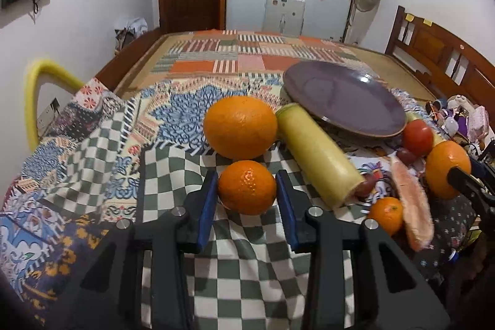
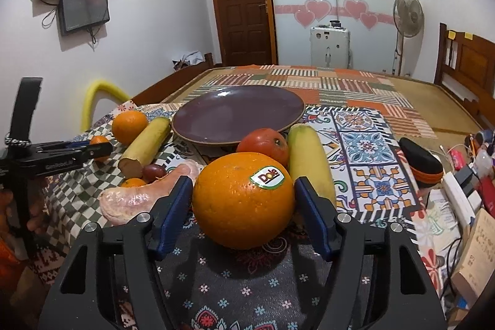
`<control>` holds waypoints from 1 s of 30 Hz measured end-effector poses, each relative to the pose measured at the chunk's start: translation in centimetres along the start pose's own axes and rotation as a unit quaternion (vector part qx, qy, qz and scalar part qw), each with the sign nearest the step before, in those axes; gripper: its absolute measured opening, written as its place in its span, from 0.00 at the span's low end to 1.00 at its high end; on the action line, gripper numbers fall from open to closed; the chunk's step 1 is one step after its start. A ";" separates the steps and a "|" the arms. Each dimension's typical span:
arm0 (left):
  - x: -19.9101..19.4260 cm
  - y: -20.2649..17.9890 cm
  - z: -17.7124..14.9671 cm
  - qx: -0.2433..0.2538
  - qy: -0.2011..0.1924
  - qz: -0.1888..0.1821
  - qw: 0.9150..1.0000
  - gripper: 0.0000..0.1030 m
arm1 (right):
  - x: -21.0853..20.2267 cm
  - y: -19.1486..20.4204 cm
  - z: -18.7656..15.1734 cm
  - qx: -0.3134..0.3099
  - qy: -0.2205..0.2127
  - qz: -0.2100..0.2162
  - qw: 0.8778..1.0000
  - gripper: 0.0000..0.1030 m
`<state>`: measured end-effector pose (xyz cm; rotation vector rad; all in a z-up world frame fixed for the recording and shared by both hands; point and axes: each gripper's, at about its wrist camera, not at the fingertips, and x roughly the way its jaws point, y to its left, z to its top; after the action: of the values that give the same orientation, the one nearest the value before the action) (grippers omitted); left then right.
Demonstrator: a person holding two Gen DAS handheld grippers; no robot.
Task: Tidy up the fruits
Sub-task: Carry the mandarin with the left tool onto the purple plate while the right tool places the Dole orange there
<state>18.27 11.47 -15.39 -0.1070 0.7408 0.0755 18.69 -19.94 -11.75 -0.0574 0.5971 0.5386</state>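
Observation:
My left gripper (image 1: 247, 190) is shut on a small mandarin (image 1: 247, 187), its blue pads touching both sides, over the checked cloth. Behind it lie a big orange (image 1: 239, 127) and a banana piece (image 1: 318, 158). My right gripper (image 2: 244, 201) has its pads against both sides of a large Dole orange (image 2: 243, 200), which rests on the cloth. The purple plate (image 2: 238, 113) sits empty behind it; it also shows in the left wrist view (image 1: 343, 98). A tomato (image 2: 263, 144), a second banana piece (image 2: 309, 163), a pomelo slice (image 2: 145, 197) and a grape (image 2: 153, 171) lie around.
Another small mandarin (image 1: 386, 214) lies by the pomelo slice (image 1: 411, 203). The left gripper shows in the right wrist view (image 2: 92, 149). Clutter, a black case (image 2: 420, 163) and boxes crowd the right edge. A yellow foam chair arm (image 1: 34, 101) stands at the left.

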 end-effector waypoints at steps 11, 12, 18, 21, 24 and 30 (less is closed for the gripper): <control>-5.7 -2.6 1.7 0.016 -0.053 -0.018 0.998 0.37 | -3.6 0.3 2.0 -0.013 -0.048 -0.015 0.999 0.62; -6.2 -2.9 1.9 0.018 -0.060 -0.019 0.998 0.37 | -3.9 0.2 2.2 -0.015 -0.052 -0.016 0.998 0.62; -8.6 -4.6 3.6 0.029 -0.096 -0.029 0.995 0.37 | -5.3 0.5 3.9 -0.033 -0.083 -0.027 0.996 0.62; -9.0 -5.3 4.4 0.033 -0.108 -0.035 0.993 0.37 | -5.6 0.6 4.8 -0.041 -0.097 -0.030 0.994 0.62; -9.2 -6.3 5.3 0.041 -0.120 -0.041 0.991 0.37 | -5.5 0.5 5.8 -0.046 -0.110 -0.032 0.992 0.62; -8.3 -7.6 7.3 0.051 -0.132 -0.047 0.989 0.37 | -4.2 0.7 7.5 -0.060 -0.126 -0.043 0.989 0.62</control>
<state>17.87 4.63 -3.93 -0.0340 0.4738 -0.0378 19.31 -19.78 -3.17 -0.1271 0.3141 0.4894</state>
